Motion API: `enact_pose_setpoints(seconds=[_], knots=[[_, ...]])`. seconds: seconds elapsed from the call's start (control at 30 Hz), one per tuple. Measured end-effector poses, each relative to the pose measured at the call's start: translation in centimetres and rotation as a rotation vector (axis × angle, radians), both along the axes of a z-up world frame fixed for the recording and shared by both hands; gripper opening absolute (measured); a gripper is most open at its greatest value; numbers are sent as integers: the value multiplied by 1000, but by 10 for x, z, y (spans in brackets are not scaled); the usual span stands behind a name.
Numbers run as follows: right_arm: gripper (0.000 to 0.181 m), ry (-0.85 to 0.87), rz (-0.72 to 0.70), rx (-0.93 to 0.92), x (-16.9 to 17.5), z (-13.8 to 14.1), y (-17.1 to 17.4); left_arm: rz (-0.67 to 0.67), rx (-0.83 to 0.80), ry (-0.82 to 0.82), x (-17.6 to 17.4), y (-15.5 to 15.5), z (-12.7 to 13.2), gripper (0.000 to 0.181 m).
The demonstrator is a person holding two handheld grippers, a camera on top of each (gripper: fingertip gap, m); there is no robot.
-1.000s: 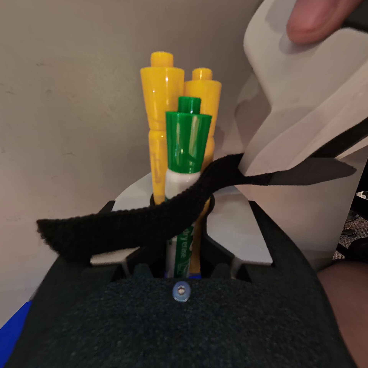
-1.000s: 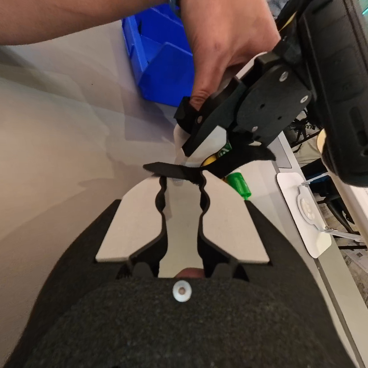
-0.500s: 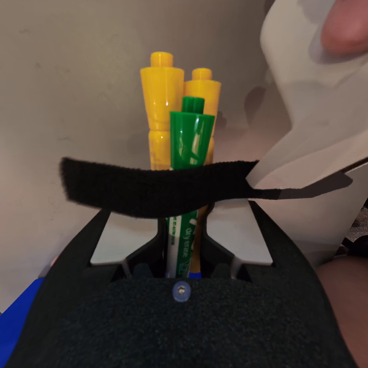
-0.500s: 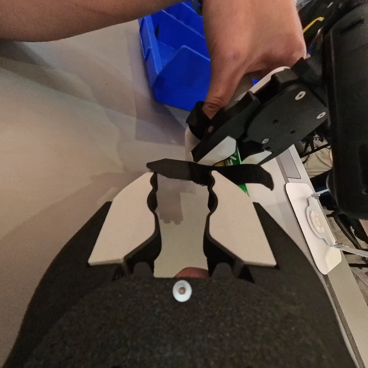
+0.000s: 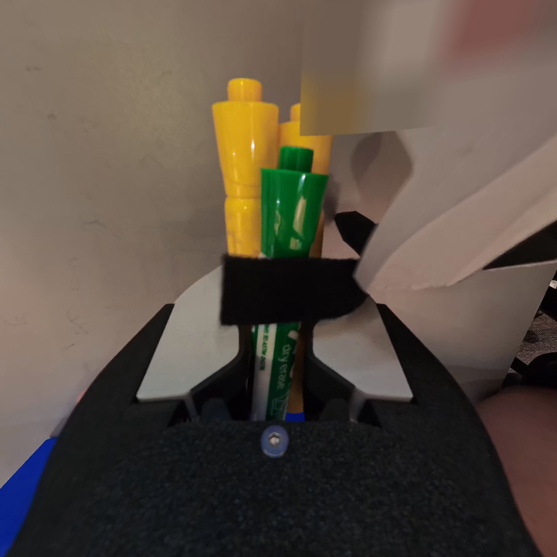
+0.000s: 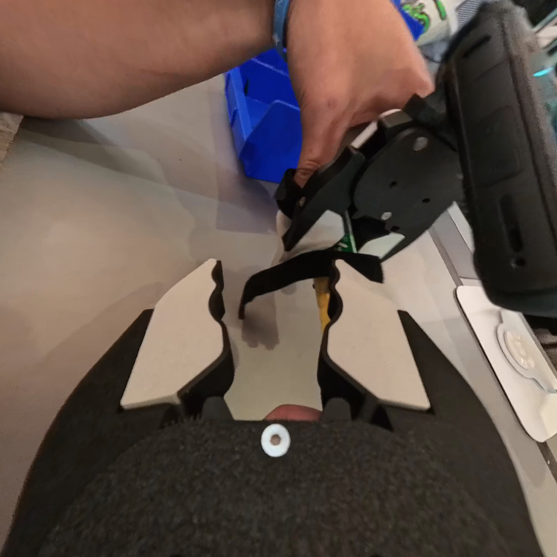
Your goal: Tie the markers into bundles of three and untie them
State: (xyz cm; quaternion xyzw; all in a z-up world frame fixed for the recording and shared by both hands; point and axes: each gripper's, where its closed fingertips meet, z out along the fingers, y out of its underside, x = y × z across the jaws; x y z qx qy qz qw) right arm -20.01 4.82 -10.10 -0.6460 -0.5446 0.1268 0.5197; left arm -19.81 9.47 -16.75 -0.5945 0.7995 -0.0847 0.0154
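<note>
In the left wrist view, the black strap [image 5: 286,289], stretched flat across half a second ago, now wraps the front of the markers [image 5: 271,211], its free end at 2 o'clock. The left tongs [image 5: 275,328] stay clamped on the three markers: two yellow, one green-capped, standing toward 12 o'clock. In the right wrist view, the right tongs [image 6: 275,272] have spread wider and hold nothing; the strap [image 6: 289,271] hangs loose between their tips. Beyond, at 1 o'clock, a hand [image 6: 346,84] holds the left tongs [image 6: 340,241] above the grey table [image 6: 90,226], a blue bin [image 6: 265,120] behind.
</note>
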Motion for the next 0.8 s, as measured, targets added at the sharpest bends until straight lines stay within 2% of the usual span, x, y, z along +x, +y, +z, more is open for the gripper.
enact_pose_setpoints(seconds=[0.1, 0.2, 0.47, 0.67, 0.8], knots=[[67, 20, -55, -13, 6, -1, 11, -2, -3, 4, 0, -1, -1, 42], [67, -15, -91, 48, 9, -1, 20, -3, -12, 11, -1, -2, -3, 41], [57, -117, -104, 153, 11, -3, 31, -12, -23, 18, 0, -4, -5, 41], [56, -82, -95, 143, 14, 5, 25, -2, -31, 17, -2, -3, -6, 41], [56, -146, -35, 165, 20, 0, 15, 1, -34, 22, -3, -2, -7, 41]])
